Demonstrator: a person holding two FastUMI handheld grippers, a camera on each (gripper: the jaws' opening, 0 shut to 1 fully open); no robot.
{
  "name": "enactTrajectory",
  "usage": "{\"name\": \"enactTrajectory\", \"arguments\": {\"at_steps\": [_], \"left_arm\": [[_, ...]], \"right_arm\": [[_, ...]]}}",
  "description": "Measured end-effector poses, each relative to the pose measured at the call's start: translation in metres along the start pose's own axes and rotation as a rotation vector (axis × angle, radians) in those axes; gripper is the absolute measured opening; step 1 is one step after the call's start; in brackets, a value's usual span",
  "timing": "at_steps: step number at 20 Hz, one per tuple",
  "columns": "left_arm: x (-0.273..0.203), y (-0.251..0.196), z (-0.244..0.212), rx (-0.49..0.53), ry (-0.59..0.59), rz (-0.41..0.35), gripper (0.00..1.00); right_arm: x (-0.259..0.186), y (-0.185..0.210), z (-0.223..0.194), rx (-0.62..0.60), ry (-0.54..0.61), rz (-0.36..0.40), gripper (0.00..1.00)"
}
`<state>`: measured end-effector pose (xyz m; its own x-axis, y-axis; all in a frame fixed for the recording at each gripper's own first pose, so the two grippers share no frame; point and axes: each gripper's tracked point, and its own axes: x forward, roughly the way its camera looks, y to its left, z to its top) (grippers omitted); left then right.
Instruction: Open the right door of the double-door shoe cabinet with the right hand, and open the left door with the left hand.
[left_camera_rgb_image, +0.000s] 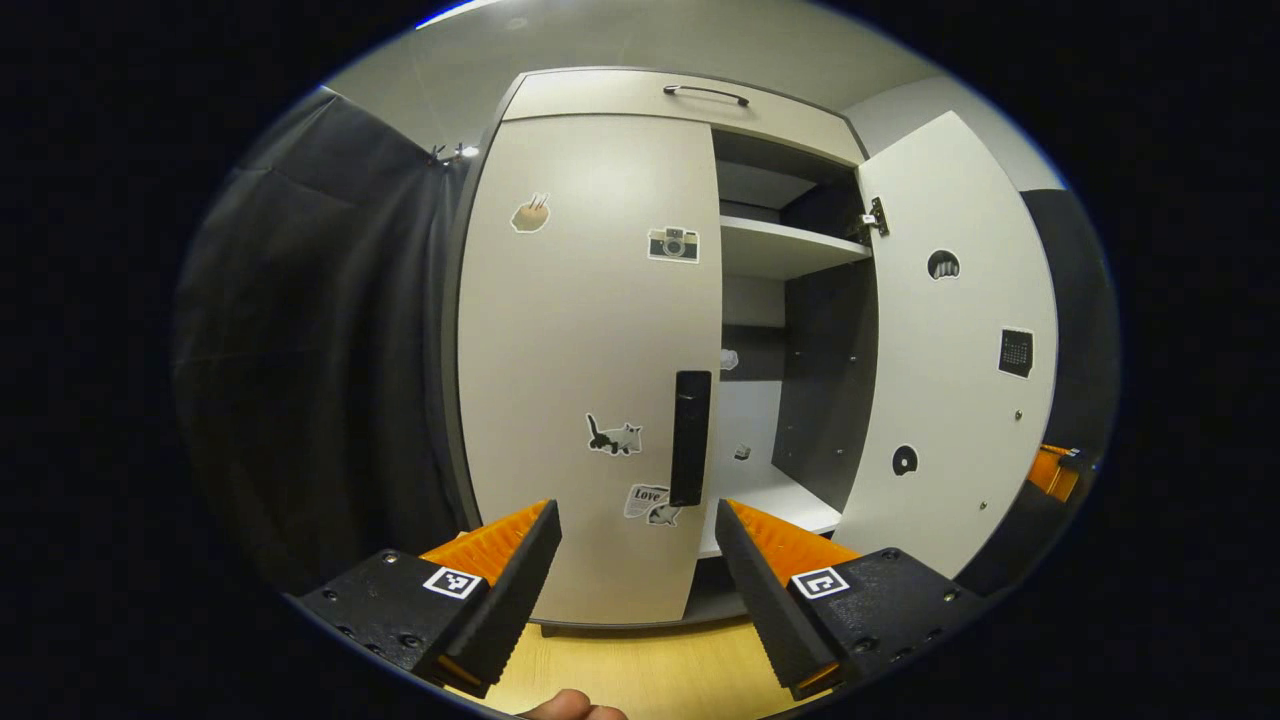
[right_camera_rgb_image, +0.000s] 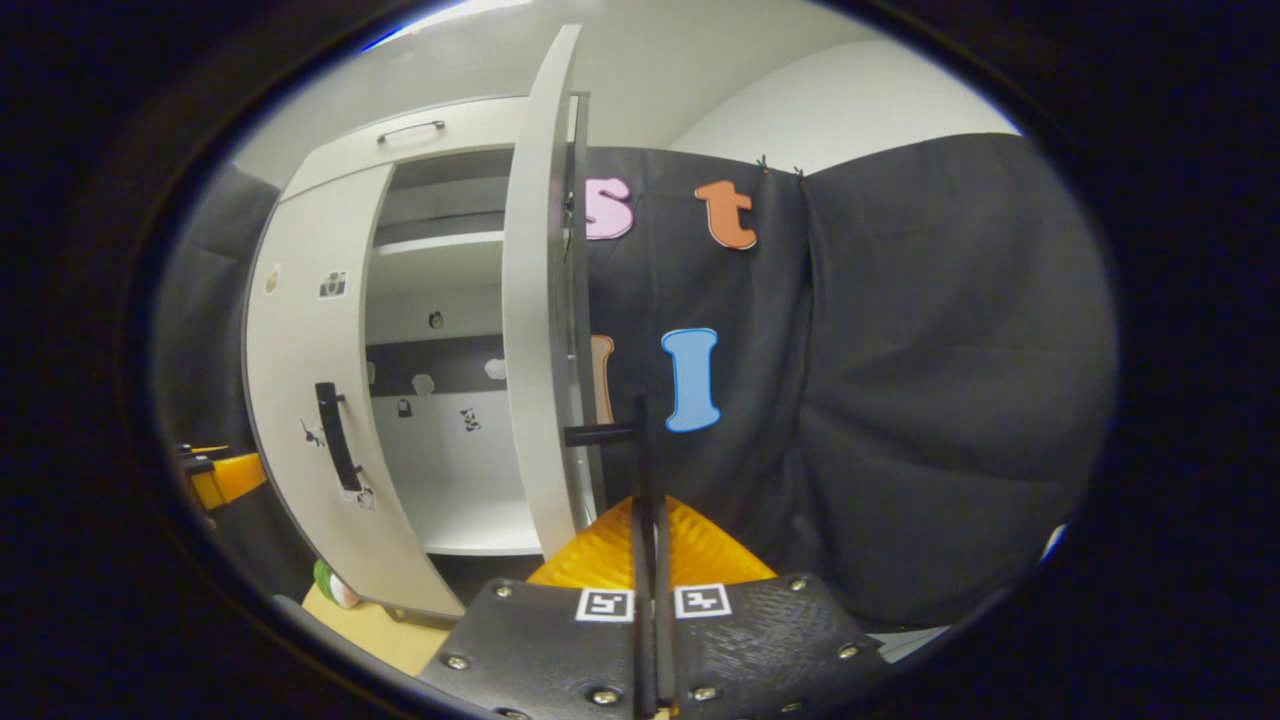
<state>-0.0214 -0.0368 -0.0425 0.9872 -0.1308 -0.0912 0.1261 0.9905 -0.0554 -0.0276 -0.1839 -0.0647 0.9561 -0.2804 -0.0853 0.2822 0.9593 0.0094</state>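
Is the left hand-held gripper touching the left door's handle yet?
Apart. In the left gripper view the open left hand-held gripper sits short of the left door's handle, with door surface visible between fingertips and handle.

Right door (left_camera_rgb_image: 955, 340) swung wide; cabinet's right half stands open, with free room above its bottom shelf (left_camera_rgb_image: 770, 500). Left door (left_camera_rgb_image: 590, 350) shut, blocking the left half. Its handle (left_camera_rgb_image: 691, 437) is unobstructed, straight ahead between left gripper (left_camera_rgb_image: 638, 535) fingers.

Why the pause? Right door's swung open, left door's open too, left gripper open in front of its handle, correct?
Not quite: the left door is shut, as the left gripper view shows. The right door is swung open, and the left gripper is open in front of the left door's handle.
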Motion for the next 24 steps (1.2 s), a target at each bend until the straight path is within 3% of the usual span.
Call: {"name": "enactTrajectory", "arguments": {"at_steps": [4, 10, 17, 24], "left_arm": [[0.011, -0.005, -0.001, 0.0, 0.004, 0.001, 0.96], [0.04, -0.015, -0.004, 0.006, 0.027, 0.001, 0.97], [0.075, -0.025, -0.011, 0.006, 0.05, 0.011, 0.97], [0.104, -0.024, -0.012, 0.026, 0.048, 0.046, 0.97]], "right_arm": [[0.002, -0.016, 0.001, 0.004, 0.001, -0.024, 0.01], [-0.002, -0.021, -0.005, 0.115, 0.026, 0.03, 0.01], [-0.001, -0.063, -0.009, 0.1, 0.035, -0.054, 0.02], [0.006, -0.079, -0.002, 0.097, 0.014, -0.087, 0.03]]}}
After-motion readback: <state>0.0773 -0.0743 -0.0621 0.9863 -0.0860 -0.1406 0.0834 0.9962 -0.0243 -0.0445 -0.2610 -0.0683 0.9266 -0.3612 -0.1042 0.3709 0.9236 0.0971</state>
